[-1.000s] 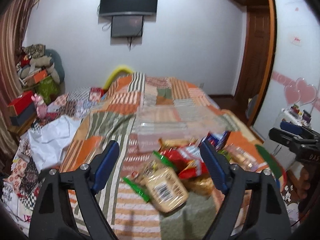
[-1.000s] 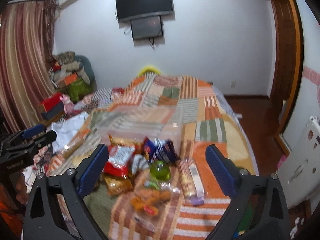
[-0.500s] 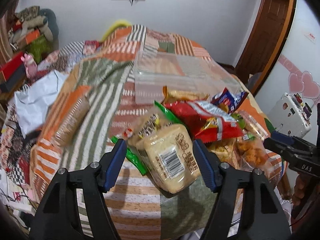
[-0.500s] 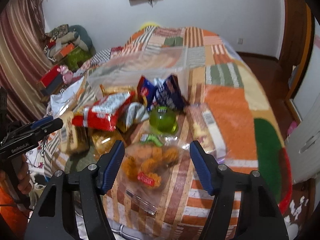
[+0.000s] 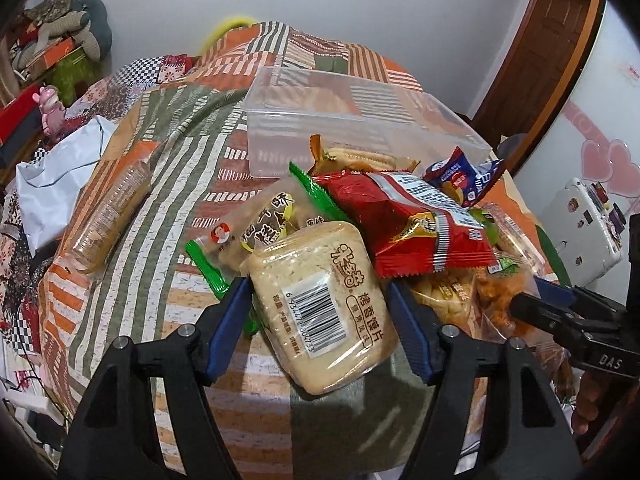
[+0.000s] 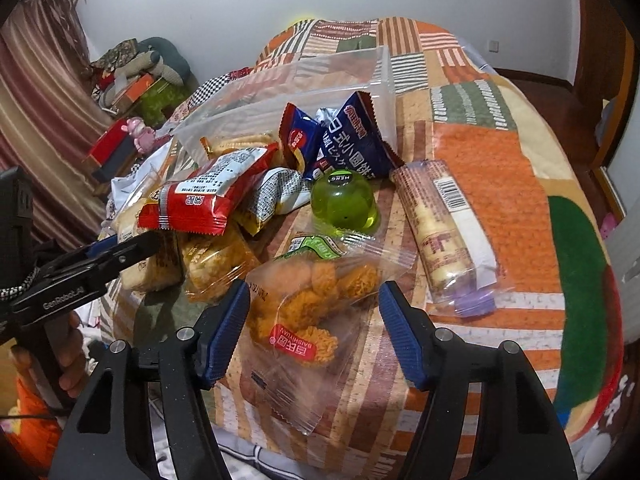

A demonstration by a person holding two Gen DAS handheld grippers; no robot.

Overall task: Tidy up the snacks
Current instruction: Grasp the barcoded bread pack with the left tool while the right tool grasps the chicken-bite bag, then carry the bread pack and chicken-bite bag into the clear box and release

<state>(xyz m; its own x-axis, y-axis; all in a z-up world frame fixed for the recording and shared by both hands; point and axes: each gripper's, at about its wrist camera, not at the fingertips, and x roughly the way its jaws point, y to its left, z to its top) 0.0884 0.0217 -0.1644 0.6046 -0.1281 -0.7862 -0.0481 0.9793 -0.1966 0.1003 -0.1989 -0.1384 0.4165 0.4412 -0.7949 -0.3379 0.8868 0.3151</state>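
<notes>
Piled snack packets (image 5: 404,220) block the near side of the clear bin (image 5: 340,120).

Snack packets (image 6: 208,204) lie heaped on the bed, touching the clear tub (image 5: 352,128); a biscuit roll (image 5: 110,216) lies apart.

"DAS" on right gripper (image 5: 600,356); "BAISHIYUAN" on snack bag (image 6: 304,320).

A home bedroom: patchwork-quilted bed (image 5: 168,128), curtains (image 6: 36,92), and wooden door (image 5: 536,52).
</notes>
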